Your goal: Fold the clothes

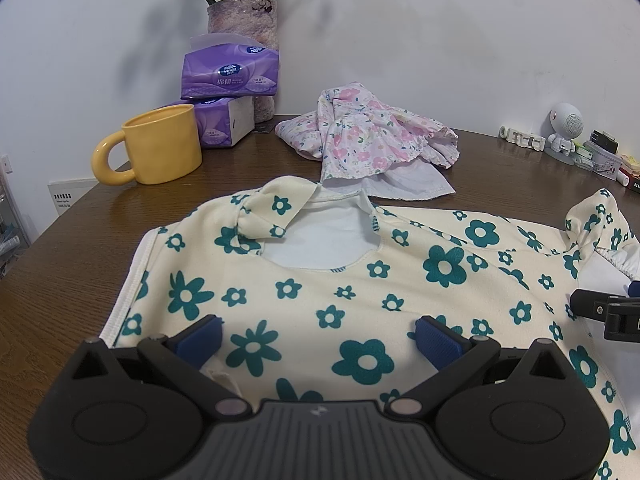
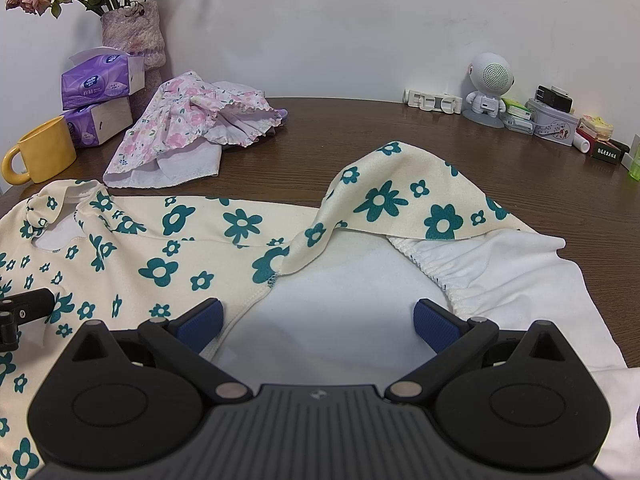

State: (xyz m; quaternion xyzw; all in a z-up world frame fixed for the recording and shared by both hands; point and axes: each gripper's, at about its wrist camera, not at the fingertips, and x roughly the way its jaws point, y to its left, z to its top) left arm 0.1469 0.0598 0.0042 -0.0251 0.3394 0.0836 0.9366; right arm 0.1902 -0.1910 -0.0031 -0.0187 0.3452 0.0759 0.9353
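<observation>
Hovering my left gripper (image 1: pixel 319 334), jaws apart, over shirt (image 1: pixel 360 280) mid-frame | right gripper (image 2: pixel 318 320) apart too, empty, above white lining | flipped sleeve (image 2: pixel 400 200) upper right: I'd pinch its edge, flatten before folding.

Home, prob. living rm: wood table (image 2: pixel 320 136) w/ flower vase (image 1: pixel 244 24), tissue packs (image 1: pixel 230 74), mug (image 1: pixel 160 144).
</observation>
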